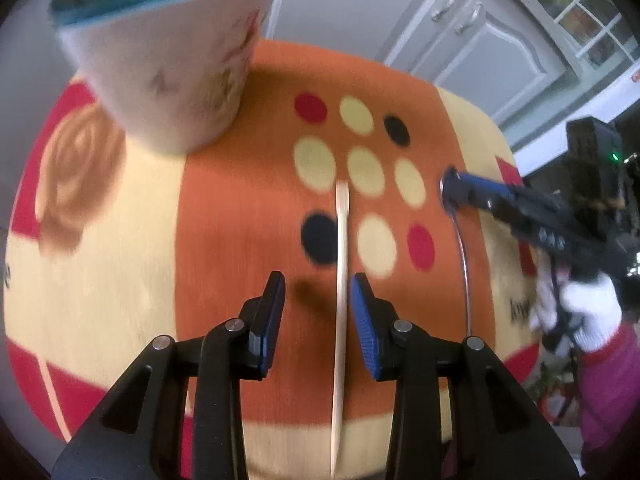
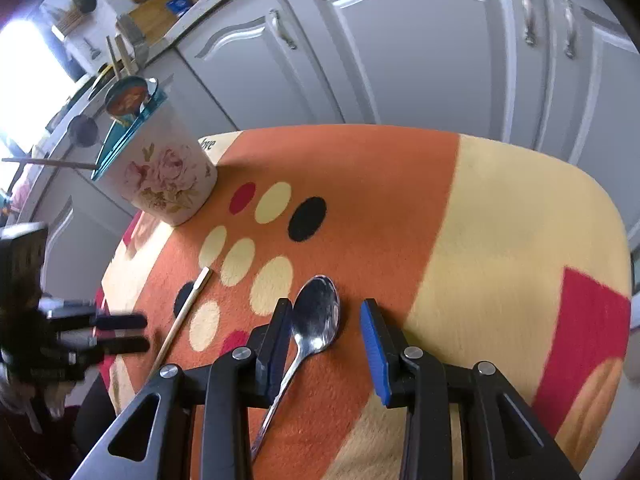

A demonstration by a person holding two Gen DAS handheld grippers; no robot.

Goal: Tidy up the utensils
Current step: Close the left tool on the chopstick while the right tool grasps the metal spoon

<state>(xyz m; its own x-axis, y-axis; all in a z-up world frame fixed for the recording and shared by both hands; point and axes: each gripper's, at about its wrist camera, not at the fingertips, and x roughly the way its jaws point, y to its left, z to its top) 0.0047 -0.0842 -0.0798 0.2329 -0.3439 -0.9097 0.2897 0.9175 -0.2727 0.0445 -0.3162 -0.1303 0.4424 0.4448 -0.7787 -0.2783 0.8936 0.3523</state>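
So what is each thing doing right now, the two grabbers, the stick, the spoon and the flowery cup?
Left gripper: open, fingers on either side of the stick.
Wooden stick: lying flat on the cloth, not gripped.
Right gripper: open, over the spoon.
Spoon: lying flat, bowl up, not gripped.
Flowery cup: upright, utensils already inside.
Cabinet doors: shut.

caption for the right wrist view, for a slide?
Open right gripper straddles a metal spoon on the patterned cloth; floral utensil holder stands behind.
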